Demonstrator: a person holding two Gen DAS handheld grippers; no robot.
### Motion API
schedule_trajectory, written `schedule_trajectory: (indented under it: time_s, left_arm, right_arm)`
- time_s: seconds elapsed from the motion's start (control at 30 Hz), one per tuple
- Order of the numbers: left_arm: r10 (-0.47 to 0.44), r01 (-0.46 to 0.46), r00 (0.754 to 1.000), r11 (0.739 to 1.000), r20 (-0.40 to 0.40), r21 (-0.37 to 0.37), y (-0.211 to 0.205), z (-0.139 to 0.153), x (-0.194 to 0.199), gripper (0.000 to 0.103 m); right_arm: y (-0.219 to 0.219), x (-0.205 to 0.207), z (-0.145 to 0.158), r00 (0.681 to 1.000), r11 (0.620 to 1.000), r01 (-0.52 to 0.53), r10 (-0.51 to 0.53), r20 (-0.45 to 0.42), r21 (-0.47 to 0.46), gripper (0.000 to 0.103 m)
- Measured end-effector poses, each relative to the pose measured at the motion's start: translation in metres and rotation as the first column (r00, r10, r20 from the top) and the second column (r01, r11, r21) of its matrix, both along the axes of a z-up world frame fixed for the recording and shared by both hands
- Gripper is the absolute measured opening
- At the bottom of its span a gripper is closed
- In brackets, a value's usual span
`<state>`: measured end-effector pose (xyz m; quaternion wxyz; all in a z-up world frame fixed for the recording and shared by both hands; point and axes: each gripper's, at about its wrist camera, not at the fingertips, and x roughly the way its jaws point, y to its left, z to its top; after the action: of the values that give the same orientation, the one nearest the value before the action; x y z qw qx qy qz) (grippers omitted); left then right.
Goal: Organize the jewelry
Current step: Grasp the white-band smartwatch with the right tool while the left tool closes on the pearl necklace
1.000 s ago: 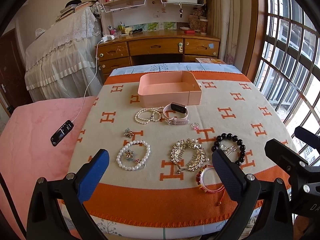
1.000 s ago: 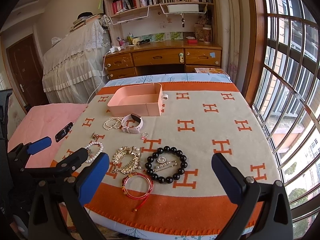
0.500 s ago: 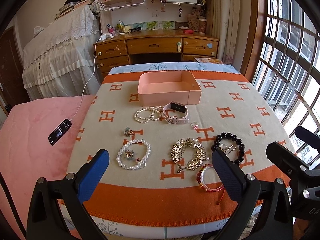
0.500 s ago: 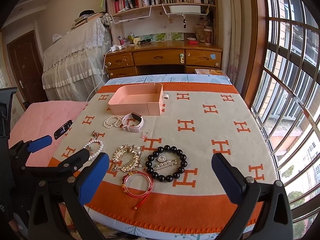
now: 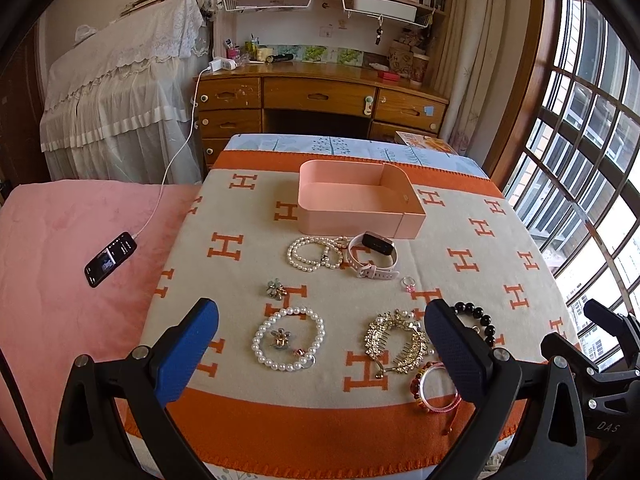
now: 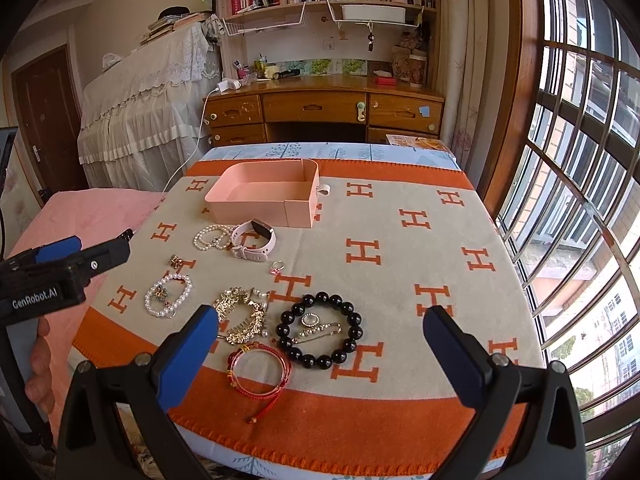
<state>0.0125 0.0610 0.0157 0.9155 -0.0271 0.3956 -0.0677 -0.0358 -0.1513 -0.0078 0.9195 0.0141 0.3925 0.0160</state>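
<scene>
An empty pink box (image 5: 356, 200) (image 6: 264, 196) stands at the far middle of the orange-and-beige blanket. In front of it lie a pearl necklace (image 5: 314, 252), a pink watch (image 5: 372, 254), a small ring (image 5: 408, 283), a flower brooch (image 5: 277, 290), a pearl bracelet (image 5: 288, 338), a gold hair comb (image 5: 396, 342), a black bead bracelet (image 6: 320, 330) and a red cord bracelet (image 6: 258, 368). My left gripper (image 5: 320, 356) is open and empty above the blanket's near edge. My right gripper (image 6: 320, 360) is open and empty, to the right of the left one.
A phone (image 5: 111, 259) on a white cable lies on the pink cover to the left. A wooden desk (image 5: 320, 100) and bookshelves stand behind. A window with bars (image 6: 580, 200) runs along the right side.
Both grippers have shifted slightly forward over the blanket. Both stay open. The jewelry has not moved.
</scene>
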Motion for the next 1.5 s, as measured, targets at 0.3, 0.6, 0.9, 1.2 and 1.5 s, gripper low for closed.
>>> schedule_trajectory:
  time_s: [0.3,0.6,0.9,1.2,1.5]
  left_arm:
    - [0.028,-0.03,0.992,0.999,-0.126,-0.016,0.03,-0.022,0.05,0.102]
    - [0.004,0.016,0.985,0.993,-0.172,0.116,0.027,-0.06,0.103,0.099]
    - [-0.015,0.027,0.934,0.999,-0.358,0.028,0.029,-0.11,0.176,0.063]
    - [-0.059,0.098,0.915,0.992,-0.399,0.08,0.004,-0.133,0.204,0.054]
    - [-0.105,0.166,0.918,0.978,-0.382,0.129,-0.018,-0.129,0.199,0.007]
  right_arm:
    - [-0.009,0.052,-0.018,0.994,0.999,-0.022,0.024,-0.103,0.026,0.101]
    - [0.008,0.137,-0.051,0.96,0.983,-0.075,0.117,-0.255,0.167,0.083]
    - [0.052,0.197,-0.108,0.894,0.978,-0.09,0.162,-0.418,0.187,0.053]
    - [0.061,0.19,-0.11,0.891,0.98,-0.133,0.183,-0.415,0.147,0.015]
    - [0.048,0.189,-0.106,0.894,0.981,-0.12,0.172,-0.414,0.15,0.006]
